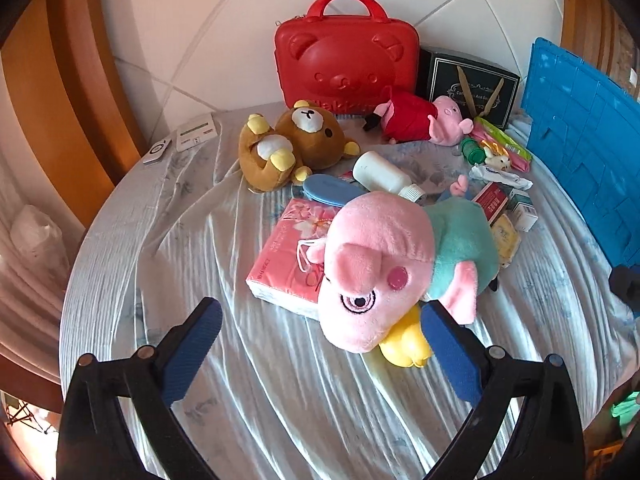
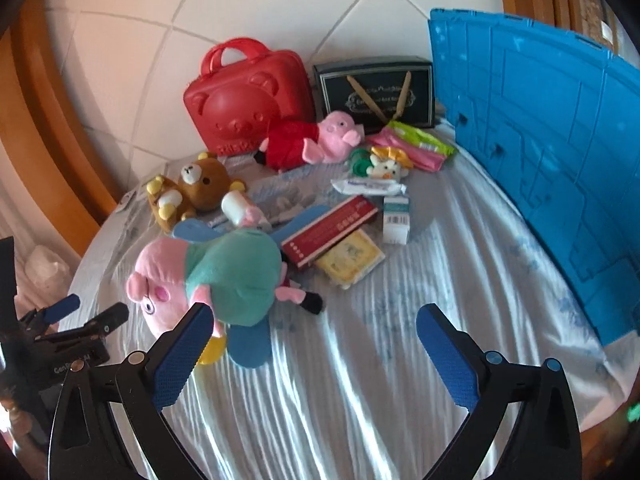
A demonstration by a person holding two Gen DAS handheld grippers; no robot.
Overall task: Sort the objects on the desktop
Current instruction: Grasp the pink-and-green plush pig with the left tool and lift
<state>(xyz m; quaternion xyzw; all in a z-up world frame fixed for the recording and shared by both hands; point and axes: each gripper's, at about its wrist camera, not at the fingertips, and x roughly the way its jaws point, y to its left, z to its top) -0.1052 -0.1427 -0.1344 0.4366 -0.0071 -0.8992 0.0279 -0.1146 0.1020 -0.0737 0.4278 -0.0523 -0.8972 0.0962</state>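
**Both jaws spread wide over the cluttered cloth**

Jaws of the left gripper (image 1: 320, 326) stand released and grasp nothing. In the left wrist view, going left to right: far ahead of the left jaw, a small remote (image 1: 157, 153) and a white card (image 1: 197, 131) lie at the cloth's far edge, things the right wrist view barely shows. Ahead between the jaws sits a brown bear plush (image 1: 288, 144), with a red bear case (image 1: 346, 66) upright behind it. Closer in, a pink tissue pack (image 1: 288, 252) lies just ahead of the gap, and the big pig plush (image 1: 384, 268) in a green top rests partly on it, its head just beside the right jaw's tip. A yellow toy (image 1: 406, 342) peeks from under that head, touching the right jaw; only this view shows it clearly.

Jaws of the right gripper (image 2: 312, 330) are likewise released and empty. Here the pig plush lies against the left jaw's tip, seen from its back. Ahead between the jaws lie a red box (image 2: 332, 228), a yellow packet (image 2: 350, 258) partly under it, and a small white carton (image 2: 396, 216), half hidden in the other view. Beyond the right jaw stands a blue crate (image 2: 536, 152), seen broadly here. At far left, the left gripper itself shows.
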